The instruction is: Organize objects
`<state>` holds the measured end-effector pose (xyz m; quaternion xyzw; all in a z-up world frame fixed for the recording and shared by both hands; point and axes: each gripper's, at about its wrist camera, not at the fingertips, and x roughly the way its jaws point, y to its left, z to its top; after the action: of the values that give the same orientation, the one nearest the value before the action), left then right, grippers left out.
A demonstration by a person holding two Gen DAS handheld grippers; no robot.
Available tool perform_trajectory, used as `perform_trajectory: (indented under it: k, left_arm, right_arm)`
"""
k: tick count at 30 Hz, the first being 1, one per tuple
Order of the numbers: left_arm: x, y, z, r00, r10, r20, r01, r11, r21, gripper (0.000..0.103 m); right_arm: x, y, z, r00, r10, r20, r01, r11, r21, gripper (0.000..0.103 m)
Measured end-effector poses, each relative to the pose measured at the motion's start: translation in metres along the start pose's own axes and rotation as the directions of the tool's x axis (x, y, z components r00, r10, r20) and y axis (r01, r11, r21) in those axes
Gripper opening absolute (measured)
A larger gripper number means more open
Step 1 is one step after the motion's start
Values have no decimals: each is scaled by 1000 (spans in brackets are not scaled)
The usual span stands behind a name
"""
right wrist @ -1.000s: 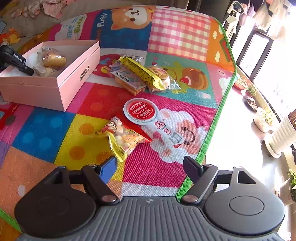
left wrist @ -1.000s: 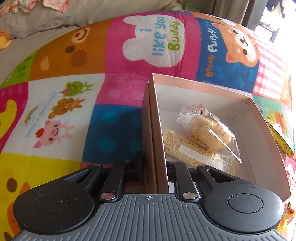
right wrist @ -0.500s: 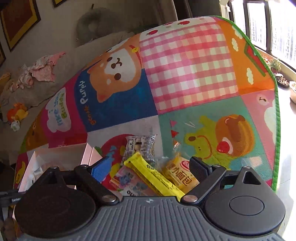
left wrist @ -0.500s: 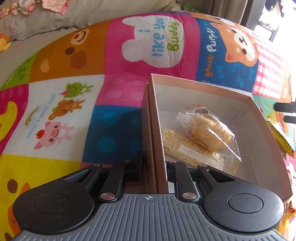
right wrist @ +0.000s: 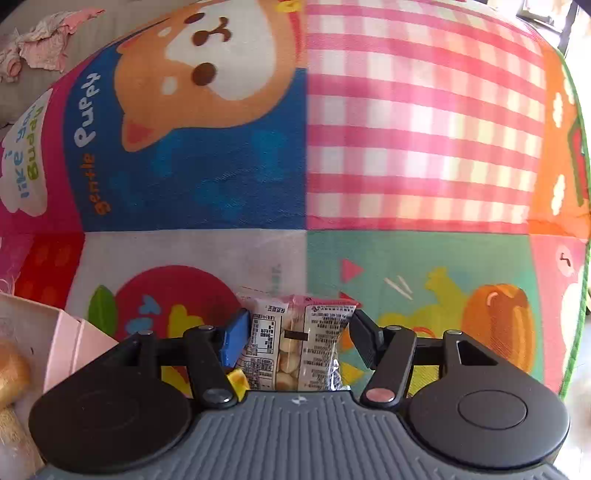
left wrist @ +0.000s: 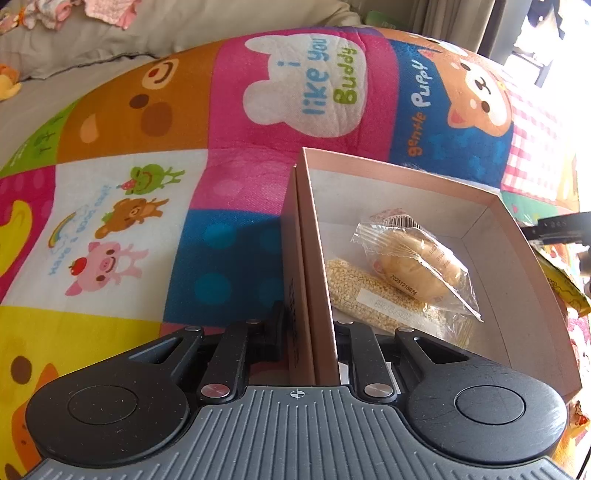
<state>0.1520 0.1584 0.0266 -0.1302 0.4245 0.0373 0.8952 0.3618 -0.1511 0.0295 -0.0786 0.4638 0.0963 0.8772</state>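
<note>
My left gripper (left wrist: 310, 332) is shut on the near left wall of the pink cardboard box (left wrist: 406, 173), one finger inside and one outside. In the box lie a wrapped bun (left wrist: 417, 266) and a clear packet of grains (left wrist: 369, 299). In the right wrist view a small clear snack packet with white labels (right wrist: 295, 343) lies on the play mat between the fingers of my right gripper (right wrist: 299, 332). Its jaws are closing, and the pads stand at the packet's two edges without squeezing it. A corner of the pink box (right wrist: 62, 339) shows at the left.
The colourful cartoon play mat (right wrist: 406, 147) stretches beyond the packet. A yellow wrapper (left wrist: 561, 291) lies just right of the box, and its tip (right wrist: 238, 380) shows under my right gripper. Grey bedding with pink clothes (left wrist: 103, 7) lies past the mat's far edge.
My right gripper has swept across the mat from the red snack bag to the pile by the box, and its jaws have narrowed around the labelled packet. The left gripper and the box have not moved.
</note>
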Motion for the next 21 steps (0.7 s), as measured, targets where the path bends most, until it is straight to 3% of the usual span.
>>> perform_trajectory:
  k: [3, 9, 13, 15, 17, 18, 21]
  left_arm:
    - [0, 0, -1, 1000, -2, 6, 2, 1000, 3, 18]
    - [0, 1, -1, 1000, -5, 8, 5, 1000, 2, 19]
    - [0, 1, -1, 1000, -8, 7, 8, 1000, 4, 19]
    - [0, 1, -1, 1000, -7, 6, 7, 1000, 3, 19]
    - [0, 1, -1, 1000, -6, 7, 6, 1000, 2, 19]
    - [0, 1, -1, 1000, -7, 7, 7, 1000, 2, 19]
    - [0, 2, -1, 1000, -9, 6, 9, 1000, 0, 19]
  right_arm:
    - [-8, -37, -18, 1000, 1, -30, 1, 997, 79, 55]
    - [-57, -85, -76, 984, 175, -11, -166, 950, 265, 56]
    - [-89, -97, -109, 948, 319, 18, -307, 892, 331, 57]
    - [-110, -99, -120, 950, 304, 70, -310, 896, 319, 61]
    - [-127, -98, -128, 968, 213, 129, -240, 935, 259, 81]
    - [-133, -97, -133, 976, 160, 150, -190, 957, 217, 85]
    - [-131, -105, -149, 982, 141, 123, -166, 962, 218, 87]
